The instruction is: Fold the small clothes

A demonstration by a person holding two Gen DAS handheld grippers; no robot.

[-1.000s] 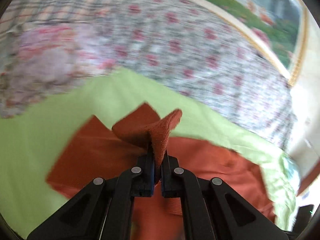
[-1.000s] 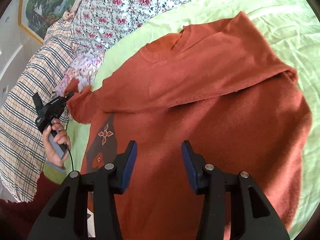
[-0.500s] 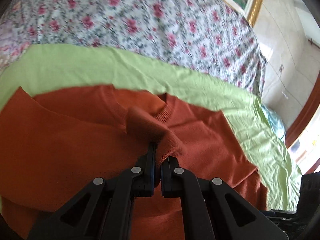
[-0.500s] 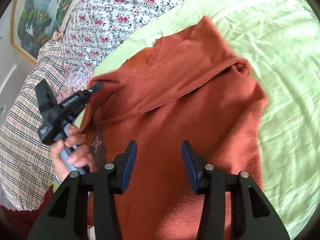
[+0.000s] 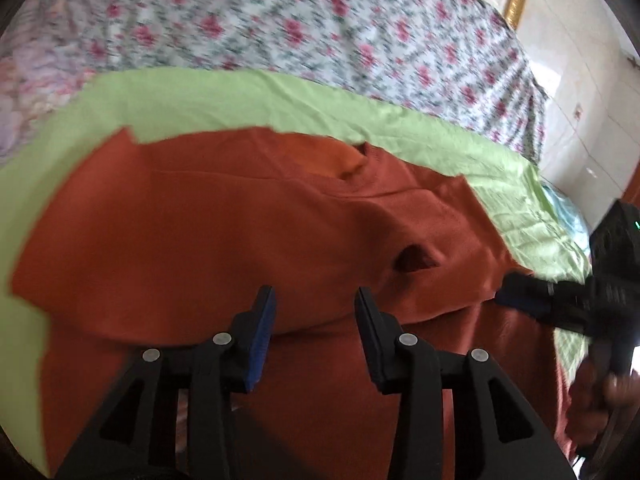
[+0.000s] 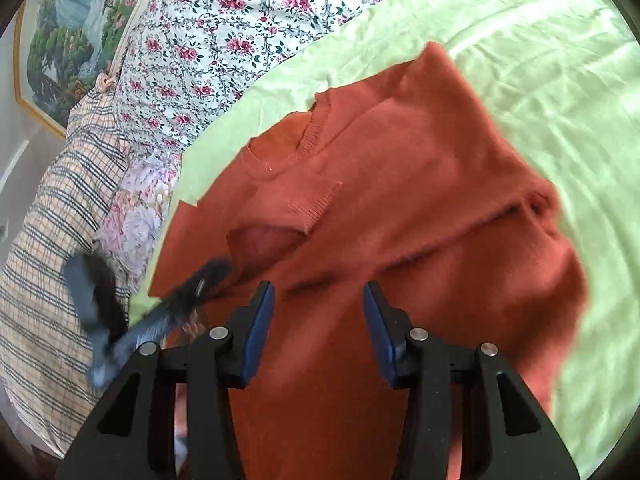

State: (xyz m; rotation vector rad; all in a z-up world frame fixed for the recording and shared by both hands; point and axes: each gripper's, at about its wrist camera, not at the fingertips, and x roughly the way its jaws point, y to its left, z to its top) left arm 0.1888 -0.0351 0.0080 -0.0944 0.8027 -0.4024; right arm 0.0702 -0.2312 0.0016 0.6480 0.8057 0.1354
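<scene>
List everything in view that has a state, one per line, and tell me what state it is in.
left gripper: open, empty
right gripper: open, empty
orange sweater: lying on the sheet, both sleeves folded across the body
sleeve cuff: released, resting below the neckline
green sheet: spread out, wrinkled

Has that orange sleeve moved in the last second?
Yes. The sleeve was held out past the sweater's side, toward the plaid blanket; it now lies folded across the chest below the collar, released by the open left gripper.

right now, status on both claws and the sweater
Left claw open, empty. Right claw open, empty. Orange sweater flat on green sheet, both sleeves folded in. Nothing in the way.
</scene>
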